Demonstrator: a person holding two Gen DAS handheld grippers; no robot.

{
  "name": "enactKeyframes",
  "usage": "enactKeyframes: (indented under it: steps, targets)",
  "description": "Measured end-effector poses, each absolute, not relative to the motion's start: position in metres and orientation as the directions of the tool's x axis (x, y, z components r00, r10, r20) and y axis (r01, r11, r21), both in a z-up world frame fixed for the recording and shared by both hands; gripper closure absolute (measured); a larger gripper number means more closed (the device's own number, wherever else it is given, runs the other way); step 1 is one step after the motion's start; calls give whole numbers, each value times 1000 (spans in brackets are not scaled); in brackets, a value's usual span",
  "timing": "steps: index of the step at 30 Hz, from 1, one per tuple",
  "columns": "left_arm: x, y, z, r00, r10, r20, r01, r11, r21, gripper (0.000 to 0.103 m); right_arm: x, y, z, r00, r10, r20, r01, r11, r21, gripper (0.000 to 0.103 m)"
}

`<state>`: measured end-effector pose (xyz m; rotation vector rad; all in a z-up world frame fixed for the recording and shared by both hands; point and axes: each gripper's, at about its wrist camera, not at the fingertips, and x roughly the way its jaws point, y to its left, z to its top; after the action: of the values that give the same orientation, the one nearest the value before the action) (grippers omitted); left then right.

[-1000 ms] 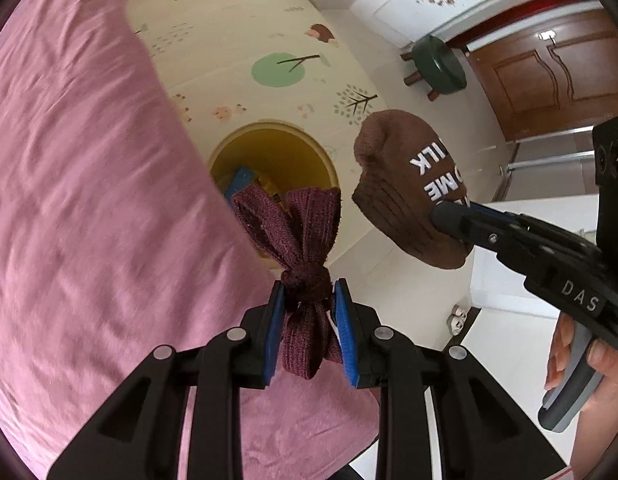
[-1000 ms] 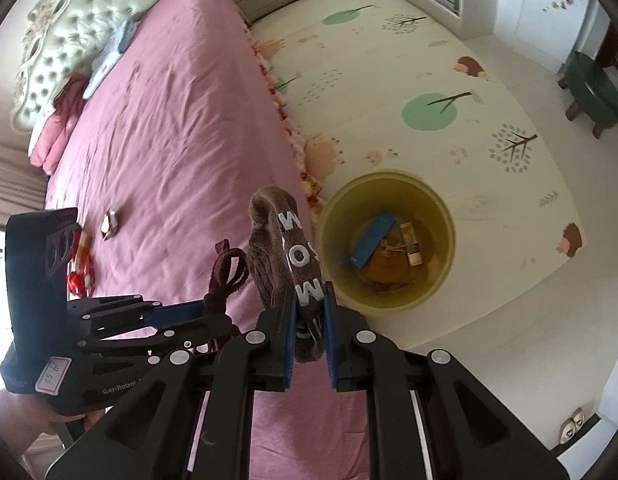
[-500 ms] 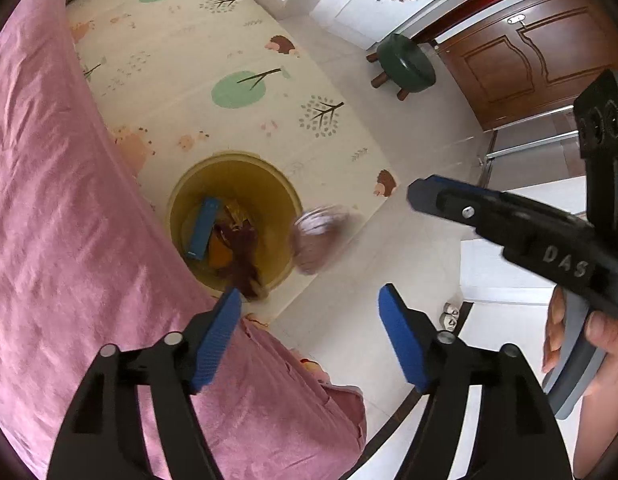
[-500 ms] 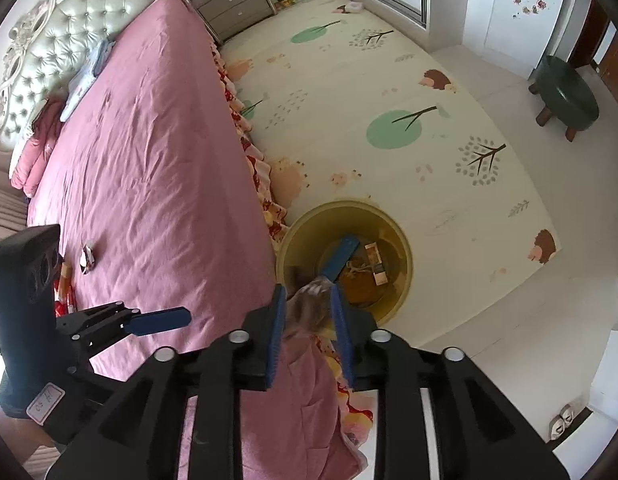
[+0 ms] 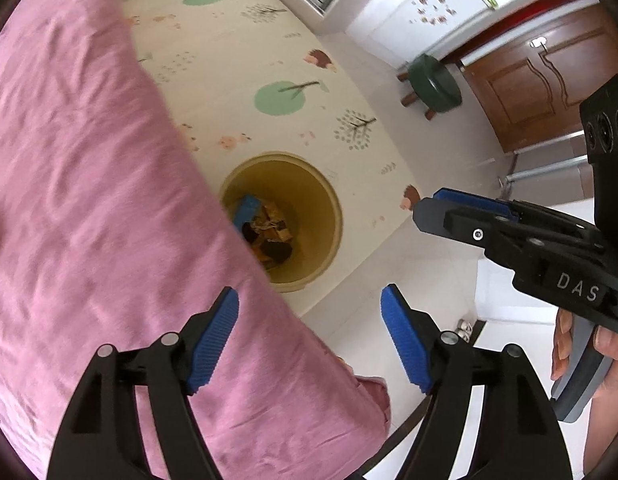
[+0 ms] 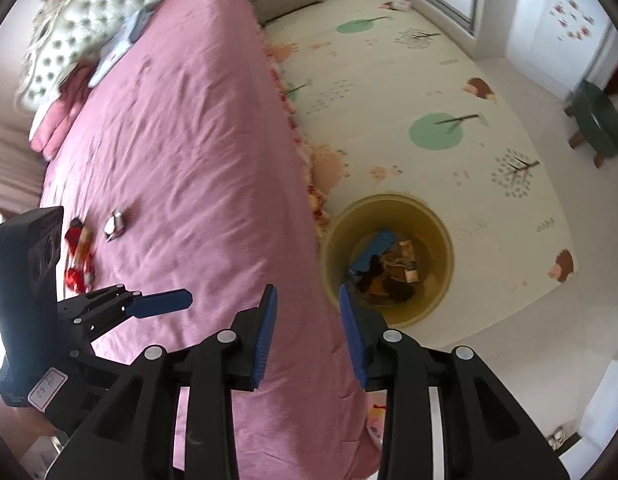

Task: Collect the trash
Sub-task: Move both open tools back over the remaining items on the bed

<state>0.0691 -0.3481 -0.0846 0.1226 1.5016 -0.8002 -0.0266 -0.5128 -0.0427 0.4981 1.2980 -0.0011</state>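
The yellow bin (image 6: 389, 258) stands on the play mat (image 6: 409, 92), just beside the edge of the bed (image 6: 181, 152). Inside it lie a blue flat box (image 6: 375, 249), some brown and tan wrappers (image 6: 407, 266) and dark cloth pieces (image 6: 385, 286); what exactly each piece is, I cannot tell. In the left wrist view the pink cover (image 5: 89, 184) hides the near part of the bin (image 5: 309, 200).

The left hand-held gripper (image 5: 309, 340) has its blue pads wide apart and holds nothing. The right hand-held gripper (image 6: 307, 330) has its pads apart too, with a narrower gap, also without anything between them. The bin is below and in front of both.

On the bed, well apart from the bin, lie a red wrapper (image 6: 79, 254) and a small silver piece (image 6: 115, 226), near the left hand-held gripper's body; the red one is partly cut off behind it.
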Motion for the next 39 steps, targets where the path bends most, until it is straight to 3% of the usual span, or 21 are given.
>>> enactKeyframes:
  steps: [16,39]
  targets:
    - [59,-162,-70,25,-381,-924,310,882,-355,30,-1,-342,-26,215,373,-902,-4,924,382,69]
    - [72,94,-63,163,-321,-933,60,947,-316,28,43,-112,-32,166,449,-878,-120,893,433,59]
